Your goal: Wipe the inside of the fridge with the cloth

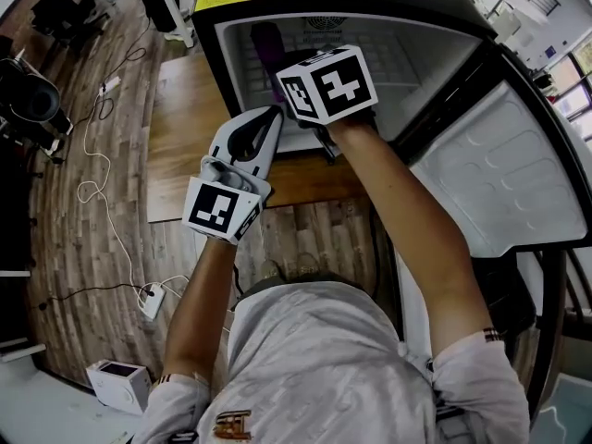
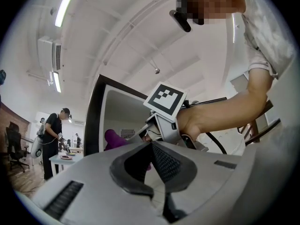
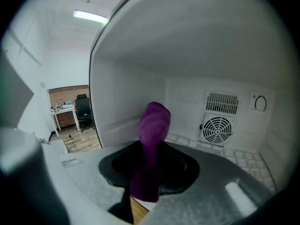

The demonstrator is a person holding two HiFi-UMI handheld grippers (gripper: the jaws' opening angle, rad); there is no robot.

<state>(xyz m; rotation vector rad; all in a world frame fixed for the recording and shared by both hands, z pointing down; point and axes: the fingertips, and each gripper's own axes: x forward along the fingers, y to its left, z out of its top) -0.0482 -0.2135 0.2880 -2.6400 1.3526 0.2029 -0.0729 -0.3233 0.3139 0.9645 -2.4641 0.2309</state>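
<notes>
A floor of brown wooden planks (image 1: 92, 239) spreads out below, with thin white cables (image 1: 97, 188) looping across it to a small white power adaptor (image 1: 151, 301). A white box with a dark top (image 1: 118, 382) sits at the lower left, and black office chairs (image 1: 55, 12) stand in the far left corner. The white ceiling (image 2: 122, 27) carries a long bright tube light (image 2: 65, 6) near a white air-conditioning unit (image 2: 49, 55). A person in a dark shirt (image 2: 51, 135) stands at a small white table (image 2: 63, 159). A red-brown brick wall (image 3: 70, 92) backs a white desk (image 3: 63, 110) and a black swivel chair (image 3: 83, 108).
</notes>
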